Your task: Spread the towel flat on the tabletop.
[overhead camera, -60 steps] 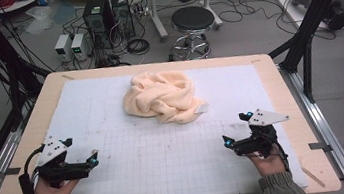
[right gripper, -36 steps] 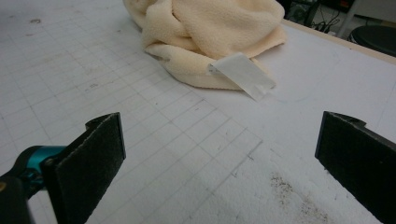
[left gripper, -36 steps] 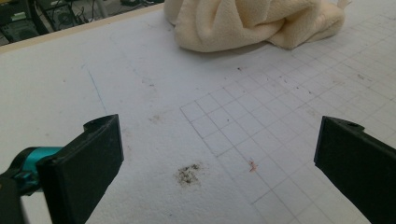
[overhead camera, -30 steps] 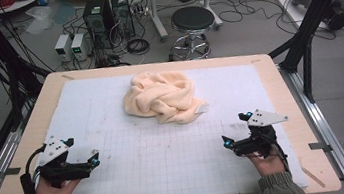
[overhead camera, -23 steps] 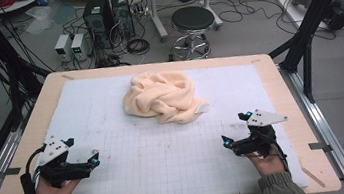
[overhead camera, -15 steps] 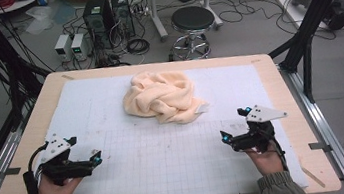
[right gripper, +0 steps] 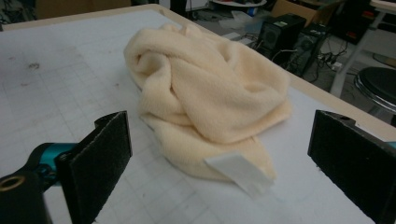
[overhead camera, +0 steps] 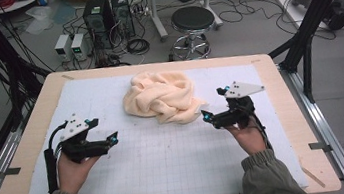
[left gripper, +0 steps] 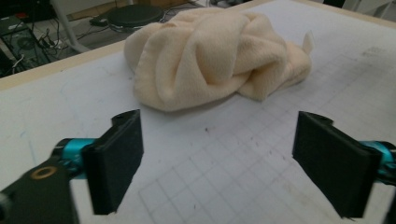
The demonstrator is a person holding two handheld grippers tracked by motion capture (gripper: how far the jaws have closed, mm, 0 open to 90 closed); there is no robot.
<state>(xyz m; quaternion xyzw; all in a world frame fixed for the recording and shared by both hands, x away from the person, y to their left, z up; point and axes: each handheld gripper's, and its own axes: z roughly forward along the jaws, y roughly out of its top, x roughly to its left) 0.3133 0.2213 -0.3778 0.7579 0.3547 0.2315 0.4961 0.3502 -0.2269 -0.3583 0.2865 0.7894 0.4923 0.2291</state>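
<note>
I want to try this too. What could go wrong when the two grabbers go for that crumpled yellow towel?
The cream towel lies bunched in thick folds, so the open right gripper, closest to it, might pinch several layers instead of one edge. The white tag sticks out at the near edge and could get grabbed by mistake. The left gripper is open too and farther off, so one side might get pulled first, dragging the towel across the gridded mat.

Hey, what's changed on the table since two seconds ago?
Both tools moved up the table toward the cream towel: the right tool nearly reaches its edge, the left tool sits farther off. Left jaws have just been closing slightly, nothing between them. The towel stayed bunched, untouched.
</note>
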